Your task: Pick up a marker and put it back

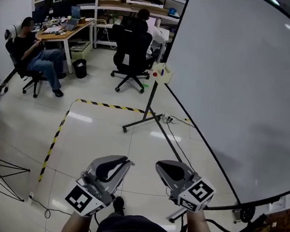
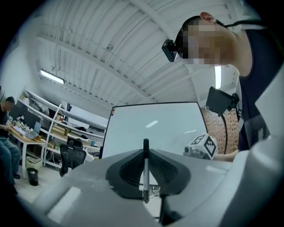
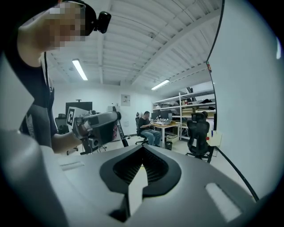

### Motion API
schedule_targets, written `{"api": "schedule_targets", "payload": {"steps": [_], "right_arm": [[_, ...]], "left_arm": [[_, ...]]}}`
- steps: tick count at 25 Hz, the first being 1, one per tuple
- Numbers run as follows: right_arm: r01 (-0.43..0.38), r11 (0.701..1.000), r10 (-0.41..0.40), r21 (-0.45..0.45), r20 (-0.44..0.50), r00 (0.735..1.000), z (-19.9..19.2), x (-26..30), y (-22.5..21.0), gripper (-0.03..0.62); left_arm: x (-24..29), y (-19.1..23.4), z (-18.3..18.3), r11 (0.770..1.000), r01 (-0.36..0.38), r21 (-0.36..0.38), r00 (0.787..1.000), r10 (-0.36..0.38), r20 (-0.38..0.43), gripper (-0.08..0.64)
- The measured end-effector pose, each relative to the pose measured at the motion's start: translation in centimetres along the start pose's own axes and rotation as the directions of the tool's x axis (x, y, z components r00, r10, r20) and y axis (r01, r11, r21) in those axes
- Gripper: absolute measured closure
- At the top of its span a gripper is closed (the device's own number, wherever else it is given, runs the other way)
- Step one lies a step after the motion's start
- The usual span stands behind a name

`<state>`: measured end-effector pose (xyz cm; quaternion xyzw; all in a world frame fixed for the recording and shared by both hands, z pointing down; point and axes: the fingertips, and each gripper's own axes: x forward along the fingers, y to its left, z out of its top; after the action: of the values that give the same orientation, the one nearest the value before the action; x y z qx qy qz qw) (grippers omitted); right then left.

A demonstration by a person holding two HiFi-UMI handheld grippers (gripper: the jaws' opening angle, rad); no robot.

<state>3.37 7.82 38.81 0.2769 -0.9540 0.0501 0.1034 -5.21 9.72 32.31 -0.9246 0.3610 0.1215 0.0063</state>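
Observation:
A slim marker (image 2: 145, 177) with a white body and a black cap stands upright between the jaws of my left gripper (image 2: 145, 153), which is shut on it. In the head view the left gripper (image 1: 116, 163) is held low in front of the person, and the marker cannot be made out there. My right gripper (image 1: 172, 169) hangs beside it, about a hand's width to the right. Its jaws (image 3: 143, 149) meet at the tips with nothing between them. A large whiteboard (image 1: 246, 85) fills the right side. A small cream tray (image 1: 162, 73) with red and green items sits at its far lower corner.
The whiteboard's stand (image 1: 146, 119) spreads its legs over the floor ahead, with cables (image 1: 172, 120) beside it. Yellow-black tape (image 1: 54, 140) marks the floor. A black office chair (image 1: 132, 52), a seated person (image 1: 37, 56), a desk (image 1: 66, 30) and a bin (image 1: 80, 68) stand far behind.

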Motion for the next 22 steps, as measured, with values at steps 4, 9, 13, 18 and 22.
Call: {"api": "schedule_targets", "payload": {"steps": [4, 9, 13, 18, 22], "right_arm": [[0.029, 0.999, -0.029, -0.017, 0.002, 1.000, 1.5, 2.9, -2.0, 0.592], [0.064, 0.998, -0.064, 0.002, 0.008, 0.998, 2.1, 4.4, -4.8, 0.592], [0.085, 0.996, -0.086, 0.019, 0.011, 0.996, 2.1, 5.2, -7.6, 0.592], [0.061, 0.998, -0.062, 0.024, 0.047, 0.997, 2.8, 6.9, -11.5, 0.592], [0.040, 0.998, -0.044, 0.048, 0.086, 0.995, 3.4, 7.9, -15.7, 0.592]], "left_arm": [[1.3, 3.8, 0.3, 0.999, 0.031, -0.008, 0.999, -0.031, 0.015, 0.530], [3.7, 6.4, 0.2, 0.998, 0.065, -0.017, 0.998, -0.065, 0.012, 0.531], [6.1, 7.8, 0.6, 0.996, 0.090, -0.005, 0.996, -0.090, 0.020, 0.531], [9.6, 9.3, 0.2, 0.995, 0.101, 0.019, 0.995, -0.101, 0.010, 0.531], [13.1, 10.8, -0.3, 0.995, 0.088, 0.049, 0.996, -0.087, -0.029, 0.530]]}}
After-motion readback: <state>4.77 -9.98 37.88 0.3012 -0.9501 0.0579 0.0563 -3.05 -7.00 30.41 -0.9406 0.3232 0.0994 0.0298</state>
